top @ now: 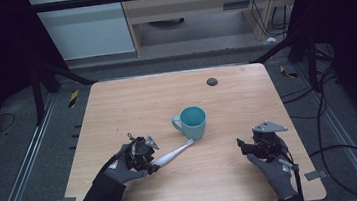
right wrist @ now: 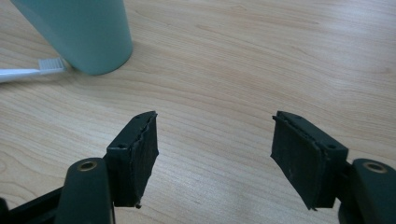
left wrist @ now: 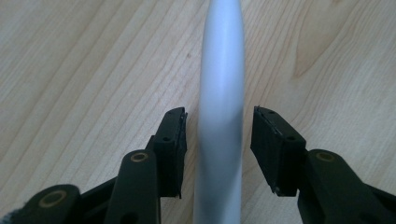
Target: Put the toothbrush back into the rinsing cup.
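Your left gripper point(top: 148, 160) straddles the toothbrush point(top: 173, 154) handle with its jaws parted, a gap showing on each side, so nothing is gripped. The toothbrush lies flat on the table point(top: 227, 105), its bristle end touching the base of the mug point(top: 192, 122). Your right gripper point(right wrist: 215, 154) hovers wide open and empty, near the mug.

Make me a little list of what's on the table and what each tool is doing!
table: wooden
cup: teal, upright, mid-table
toothbrush: white, lying flat, bristle end beside the cup's base
left tool: open, jaws either side of the toothbrush handle, small gaps showing
right tool: open, holding nothing, aimed toward the cup
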{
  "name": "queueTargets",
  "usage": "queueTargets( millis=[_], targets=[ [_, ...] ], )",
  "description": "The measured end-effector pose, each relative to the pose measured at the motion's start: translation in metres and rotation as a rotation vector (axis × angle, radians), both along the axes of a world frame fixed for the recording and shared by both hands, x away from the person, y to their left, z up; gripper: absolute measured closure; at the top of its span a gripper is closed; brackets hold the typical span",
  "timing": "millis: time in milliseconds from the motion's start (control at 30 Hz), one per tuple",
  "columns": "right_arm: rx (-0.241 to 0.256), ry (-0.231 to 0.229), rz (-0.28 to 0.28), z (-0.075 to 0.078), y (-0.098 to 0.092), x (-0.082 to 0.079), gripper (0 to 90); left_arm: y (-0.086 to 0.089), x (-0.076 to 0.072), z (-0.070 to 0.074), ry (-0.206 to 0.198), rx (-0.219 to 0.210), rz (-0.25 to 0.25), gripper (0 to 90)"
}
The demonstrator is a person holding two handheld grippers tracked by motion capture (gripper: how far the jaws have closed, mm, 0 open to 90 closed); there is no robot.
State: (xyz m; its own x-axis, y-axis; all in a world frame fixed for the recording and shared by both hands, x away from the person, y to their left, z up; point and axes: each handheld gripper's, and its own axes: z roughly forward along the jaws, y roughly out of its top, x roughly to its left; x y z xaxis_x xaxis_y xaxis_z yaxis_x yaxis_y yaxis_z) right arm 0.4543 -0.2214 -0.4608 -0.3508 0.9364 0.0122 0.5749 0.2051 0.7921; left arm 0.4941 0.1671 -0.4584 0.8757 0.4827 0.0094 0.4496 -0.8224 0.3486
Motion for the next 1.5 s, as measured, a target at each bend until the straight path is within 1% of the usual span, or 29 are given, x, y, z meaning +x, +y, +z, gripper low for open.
queueTargets(
  millis=[67,167,267,300,500,600,667,867,900,967,1067,1167,1300,1367,1400,1500],
  targets=[
    [-0.002,0.0,0.003,0.0,0.0,0.0,31.8,0.0,0.001,-0.002,0.007,0.007,-0.003,56.3],
    [-0.001,0.005,0.004,0.0,0.001,0.0,32.0,-0.001,0.002,-0.004,0.021,0.014,-0.008,60.9],
    [-0.002,0.005,0.004,0.0,0.001,0.0,32.1,-0.002,0.003,-0.006,0.031,0.027,-0.005,62.9],
    [-0.003,0.005,0.003,0.0,0.001,0.0,32.2,-0.003,0.004,-0.007,0.031,0.037,-0.007,63.0],
    [-0.002,0.006,0.004,0.0,0.001,0.0,32.3,-0.004,0.004,-0.007,0.041,0.041,0.0,64.7],
    [-0.004,0.007,0.004,0.0,0.001,0.0,32.4,-0.005,0.003,-0.007,0.04,0.047,0.002,65.0],
    [-0.001,0.007,0.002,0.0,0.001,0.0,32.5,-0.006,0.003,-0.007,0.038,0.045,0.003,65.2],
    [-0.006,0.005,0.004,0.0,0.0,0.0,32.5,-0.005,0.003,-0.006,0.06,0.029,0.011,65.5],
    [-0.006,0.005,0.004,0.0,0.0,0.0,32.6,-0.004,0.002,-0.004,0.068,0.022,0.011,65.5],
    [0.0,0.006,0.001,0.0,0.0,0.0,32.5,-0.002,0.001,-0.001,0.068,0.009,0.015,65.5],
    [-0.001,0.005,0.0,0.0,-0.001,-0.001,32.6,0.004,-0.002,0.006,0.056,-0.017,0.027,65.6],
    [0.0,0.004,-0.005,0.0,-0.002,-0.001,32.6,0.014,-0.006,0.016,0.029,-0.038,0.042,65.6],
    [0.001,0.003,-0.009,0.001,-0.003,-0.001,32.6,0.03,-0.01,0.026,-0.007,-0.078,0.085,65.6],
    [0.004,0.004,-0.01,0.001,-0.003,-0.002,32.6,0.039,-0.012,0.032,-0.033,-0.115,0.126,65.6],
    [0.004,0.003,-0.011,0.001,-0.003,-0.002,32.6,0.043,-0.012,0.034,-0.042,-0.126,0.138,65.6],
    [0.002,0.002,-0.012,0.001,-0.003,-0.001,32.6,0.056,-0.012,0.044,-0.083,-0.168,0.198,65.6]
  ],
)
